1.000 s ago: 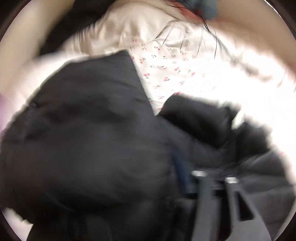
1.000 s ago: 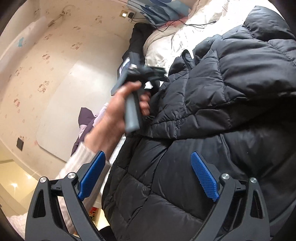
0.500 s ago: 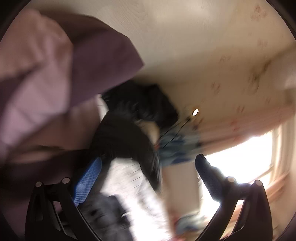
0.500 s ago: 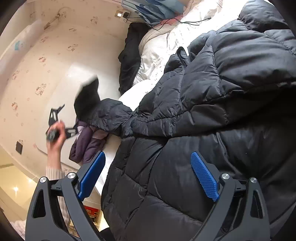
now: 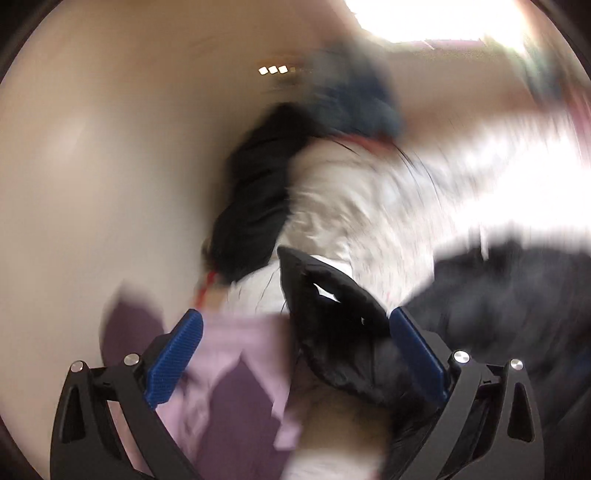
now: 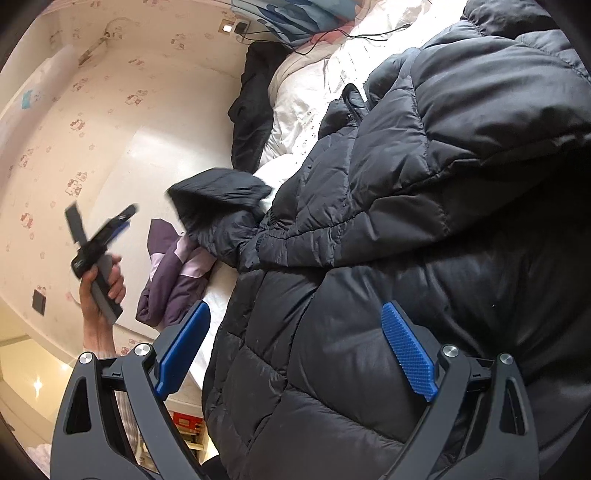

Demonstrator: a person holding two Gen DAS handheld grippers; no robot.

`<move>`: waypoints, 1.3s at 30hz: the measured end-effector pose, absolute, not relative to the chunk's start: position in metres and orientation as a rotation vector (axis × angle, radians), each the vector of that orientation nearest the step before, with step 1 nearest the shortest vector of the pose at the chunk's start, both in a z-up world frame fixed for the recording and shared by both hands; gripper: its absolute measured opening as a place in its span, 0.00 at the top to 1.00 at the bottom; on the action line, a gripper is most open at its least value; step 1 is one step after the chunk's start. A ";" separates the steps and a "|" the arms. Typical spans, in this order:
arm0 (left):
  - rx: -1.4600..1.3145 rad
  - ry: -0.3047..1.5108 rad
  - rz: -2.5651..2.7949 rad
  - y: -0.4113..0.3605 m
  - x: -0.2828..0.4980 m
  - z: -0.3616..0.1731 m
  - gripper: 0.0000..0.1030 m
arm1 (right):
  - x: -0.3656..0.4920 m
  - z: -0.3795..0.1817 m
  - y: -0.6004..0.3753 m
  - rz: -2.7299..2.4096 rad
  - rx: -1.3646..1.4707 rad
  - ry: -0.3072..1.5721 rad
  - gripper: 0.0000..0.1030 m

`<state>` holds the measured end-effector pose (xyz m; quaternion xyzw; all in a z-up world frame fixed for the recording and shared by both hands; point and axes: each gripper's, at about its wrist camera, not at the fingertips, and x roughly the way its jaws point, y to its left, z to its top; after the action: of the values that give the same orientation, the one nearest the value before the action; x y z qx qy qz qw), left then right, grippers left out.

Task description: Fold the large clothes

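A large black puffer jacket [image 6: 406, 221] lies spread over the bed and fills most of the right wrist view. One sleeve [image 6: 221, 199] sticks out to the left, its cuff lifted and blurred. My right gripper [image 6: 295, 347] hangs open just above the jacket's lower panels, with nothing pressed between its blue pads. A hand holds my left gripper [image 6: 103, 229] off to the left by the wall, clear of the sleeve. In the blurred left wrist view, the left gripper [image 5: 295, 350] stands wide open. The black cuff [image 5: 332, 325] shows between its fingers but is not gripped.
A purple and lilac jacket [image 6: 173, 273] lies crumpled at the bed's left edge under the sleeve. White floral bedding [image 6: 306, 92] lies beyond, with a black garment [image 6: 251, 110] against the wall. A blue cloth [image 6: 295, 18] and cables sit at the head. The patterned wall [image 6: 92, 129] is close on the left.
The left gripper opened and let go of the black sleeve, then swung out left toward the wall. The sleeve was flung outward to the left. The right gripper stayed put, open.
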<state>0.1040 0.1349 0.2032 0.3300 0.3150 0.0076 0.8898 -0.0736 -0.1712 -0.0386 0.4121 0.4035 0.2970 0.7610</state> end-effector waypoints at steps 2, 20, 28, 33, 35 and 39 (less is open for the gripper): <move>0.963 0.664 -0.012 0.087 0.109 0.173 0.06 | -0.073 -0.040 -0.173 0.651 0.916 0.877 0.12; 1.293 0.940 -0.025 -0.049 0.231 0.049 0.06 | -0.073 -0.046 -0.181 0.673 1.011 0.881 0.12; 1.618 0.875 0.098 -0.083 0.224 -0.017 0.06 | -0.073 -0.048 -0.178 0.676 1.007 0.886 0.10; 1.334 0.786 0.588 0.033 0.264 0.086 0.06 | -0.073 -0.047 -0.178 0.681 1.004 0.888 0.10; 1.240 0.810 0.695 0.096 0.251 0.123 0.06 | -0.074 -0.045 -0.176 0.674 0.990 0.889 0.10; 0.995 1.048 0.704 0.220 0.202 0.151 0.05 | -0.074 -0.040 -0.166 0.650 0.925 0.893 0.09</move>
<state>0.2020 0.2204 0.1508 0.4456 0.4694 0.3153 0.6940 -0.0741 -0.1664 -0.0398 0.4236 0.4089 0.2978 0.7514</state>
